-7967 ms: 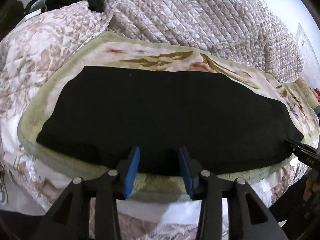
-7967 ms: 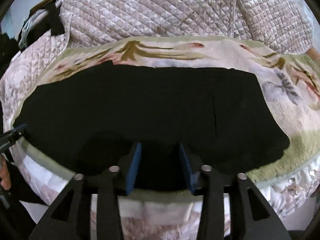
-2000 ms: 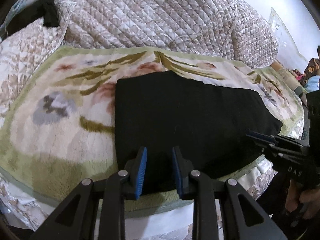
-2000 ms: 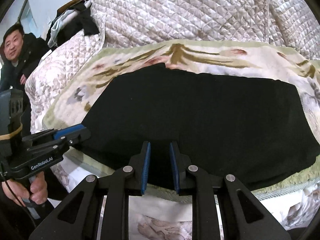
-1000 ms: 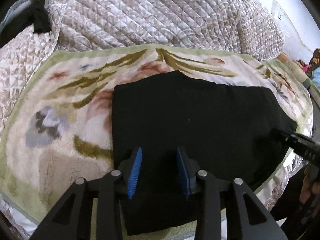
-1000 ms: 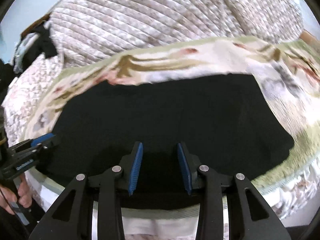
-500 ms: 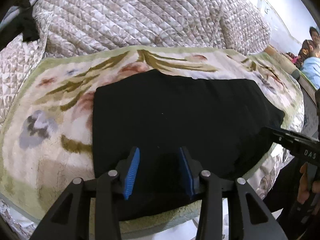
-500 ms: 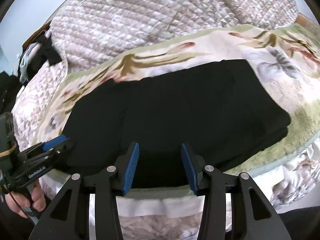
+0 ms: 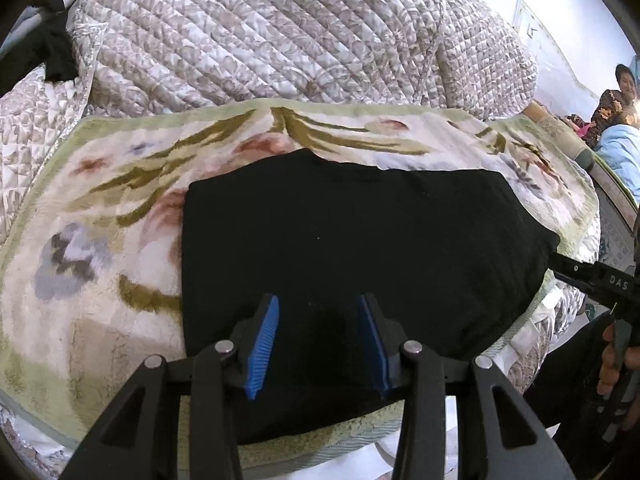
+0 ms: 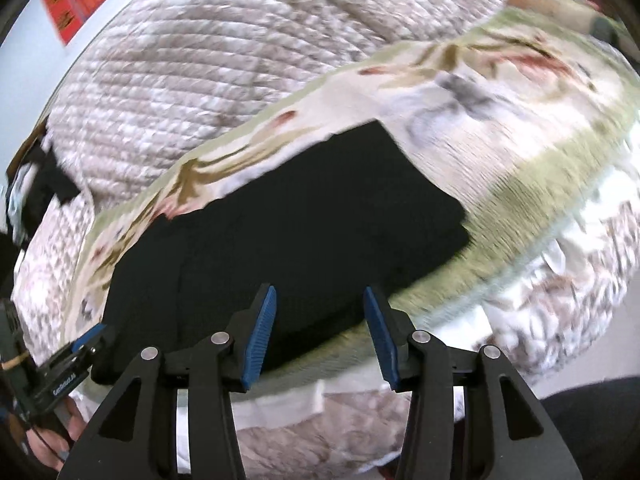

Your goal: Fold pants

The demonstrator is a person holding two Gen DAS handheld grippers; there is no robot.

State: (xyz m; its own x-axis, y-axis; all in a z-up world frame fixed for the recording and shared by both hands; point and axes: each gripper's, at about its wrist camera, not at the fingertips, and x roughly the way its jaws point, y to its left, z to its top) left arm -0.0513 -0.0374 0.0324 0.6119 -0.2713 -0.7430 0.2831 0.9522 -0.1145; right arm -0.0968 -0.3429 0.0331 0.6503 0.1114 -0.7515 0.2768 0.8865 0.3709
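Right gripper (image 10: 318,326) tilted away, pants (image 10: 288,236) beyond fingers (image 10: 262,332) (flat)

A floral blanket (image 9: 100,216) spreads in front of me, green-edged, with olive leaves and pink blooms. Behind it a quilt (image 9: 260,36) bulges up, grey-beige and diamond-stitched. Dark clothes (image 9: 48,56) hang at my far left. A red poster (image 10: 68,4) shows on the wall, blurred. Far right, a woman (image 9: 618,100) sits smiling.
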